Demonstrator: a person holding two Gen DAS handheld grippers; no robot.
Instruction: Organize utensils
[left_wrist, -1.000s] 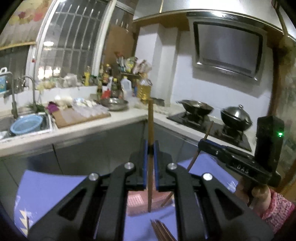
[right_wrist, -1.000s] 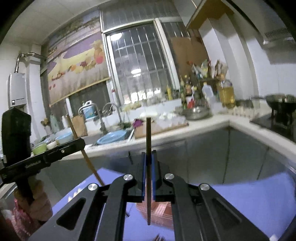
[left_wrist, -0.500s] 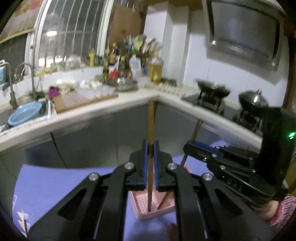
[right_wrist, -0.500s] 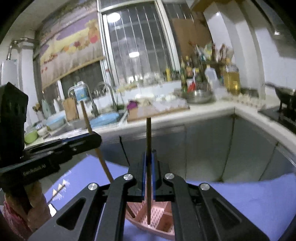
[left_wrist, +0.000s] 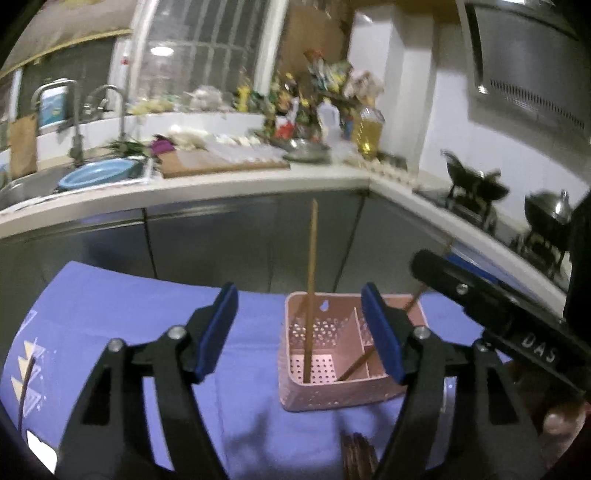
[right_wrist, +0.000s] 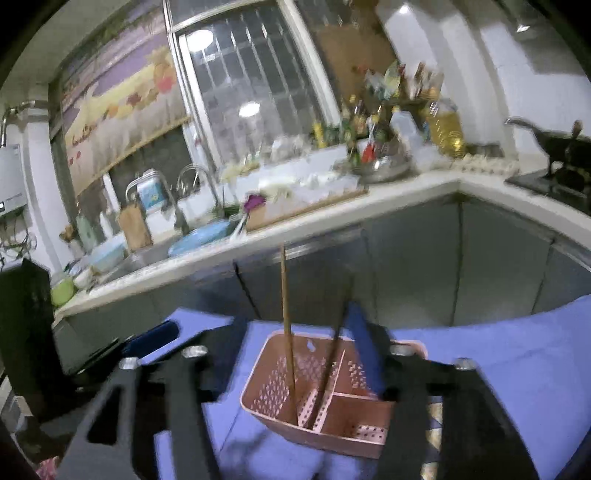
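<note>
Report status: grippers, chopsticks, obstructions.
Left gripper and right gripper opening, nothing gripped. Two chopsticks in pink basket. Nothing in the way.

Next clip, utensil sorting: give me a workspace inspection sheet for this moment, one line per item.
Surface: table under blue cloth.
Job's things: pink basket with dividers; upright chopstick in its left compartment, leaning chopstick beside it; more chopsticks on the cloth, near edge.
Clutter: nothing seen on the cloth.
Grippers: left gripper and right gripper jaws opening, pads clear of both chopsticks.
Cables: nothing seen.
Surroundings: kitchen counter, sink with blue basin, woks on stove.
</note>
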